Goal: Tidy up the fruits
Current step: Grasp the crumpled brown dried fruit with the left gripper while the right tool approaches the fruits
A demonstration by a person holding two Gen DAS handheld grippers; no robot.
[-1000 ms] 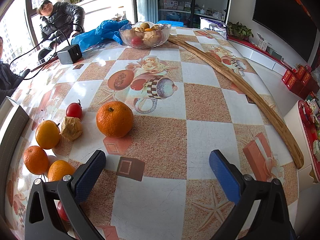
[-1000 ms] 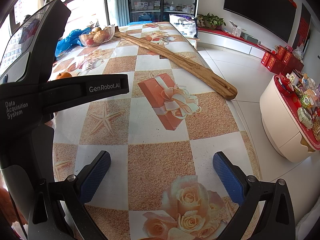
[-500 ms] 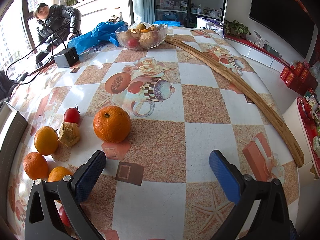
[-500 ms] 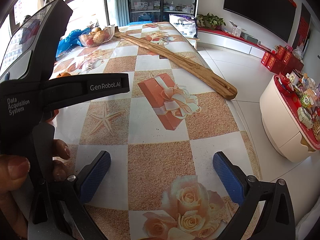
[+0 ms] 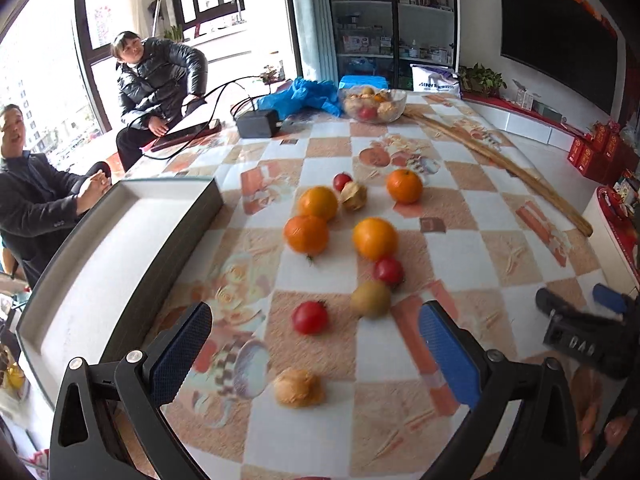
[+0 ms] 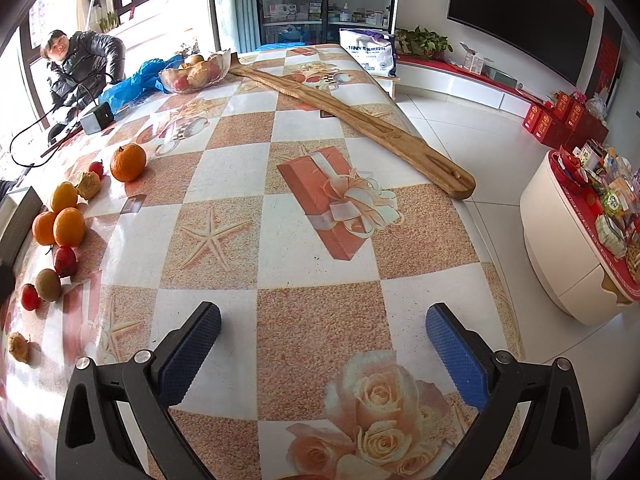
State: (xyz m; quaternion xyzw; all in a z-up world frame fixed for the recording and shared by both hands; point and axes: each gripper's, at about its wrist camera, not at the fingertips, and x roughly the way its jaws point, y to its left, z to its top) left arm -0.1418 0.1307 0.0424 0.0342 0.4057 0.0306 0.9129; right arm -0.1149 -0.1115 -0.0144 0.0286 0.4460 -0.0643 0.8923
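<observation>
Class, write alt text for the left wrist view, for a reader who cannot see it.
The open left gripper hovers over a patterned tablecloth strewn with oranges, tomatoes and other small fruit. A grey tray lies to the left, a glass fruit bowl at the far end.

A bright living room in daylight. Tall dark-framed windows fill the left side, showing buildings outside. At the back stands a glass-front cabinet with stocked shelves, beside a teal curtain. A large black screen hangs on the white right wall above a low white unit with a red top, which carries a potted plant. Red boxes sit on the pale tiled floor. A round white stand holds packets. Two people sit by the windows.
</observation>
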